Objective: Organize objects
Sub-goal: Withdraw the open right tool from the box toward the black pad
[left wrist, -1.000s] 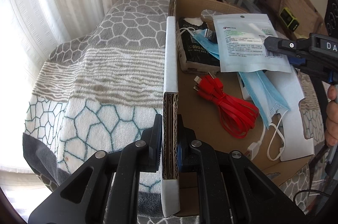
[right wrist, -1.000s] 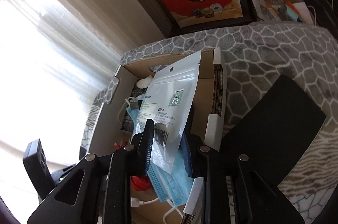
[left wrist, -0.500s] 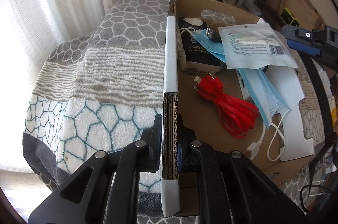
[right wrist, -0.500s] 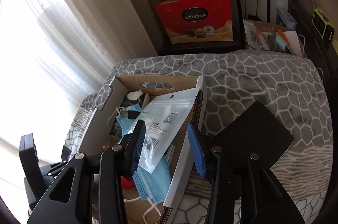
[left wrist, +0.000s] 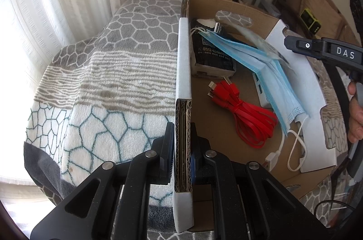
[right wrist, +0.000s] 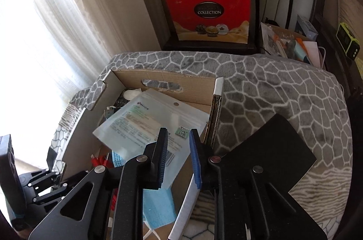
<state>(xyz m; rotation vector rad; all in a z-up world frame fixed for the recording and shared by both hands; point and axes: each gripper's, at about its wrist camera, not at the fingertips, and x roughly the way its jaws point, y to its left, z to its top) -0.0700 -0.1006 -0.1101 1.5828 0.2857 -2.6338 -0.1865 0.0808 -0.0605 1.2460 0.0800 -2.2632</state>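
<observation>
An open cardboard box (left wrist: 183, 72) lies on a patterned blanket. My left gripper (left wrist: 182, 144) is shut on its left wall. Inside lie a red cable bundle (left wrist: 245, 113), blue face masks (left wrist: 261, 72), a black packet (left wrist: 213, 54) and a white plastic pouch (right wrist: 145, 122) resting on top of the masks. My right gripper (right wrist: 178, 133) hovers above the box's right wall (right wrist: 215, 117). Its jaws are closing, apart, with nothing pressed between them; the pouch lies loose below. In the left wrist view the right gripper (left wrist: 292, 45) reaches in from the right, with a hand (left wrist: 355, 117) behind it.
A flat black sheet (right wrist: 267, 153) lies on the blanket (right wrist: 261, 86) right of the box. Beyond the bed stand a red gift bag (right wrist: 208, 13), stacked boxes and a cluttered side table (right wrist: 288, 45). Curtains (right wrist: 56, 20) hang at the left.
The right gripper let go of the white pouch and drew back; the pouch dropped flat onto the masks in the box. The left gripper kept its hold on the box wall.
</observation>
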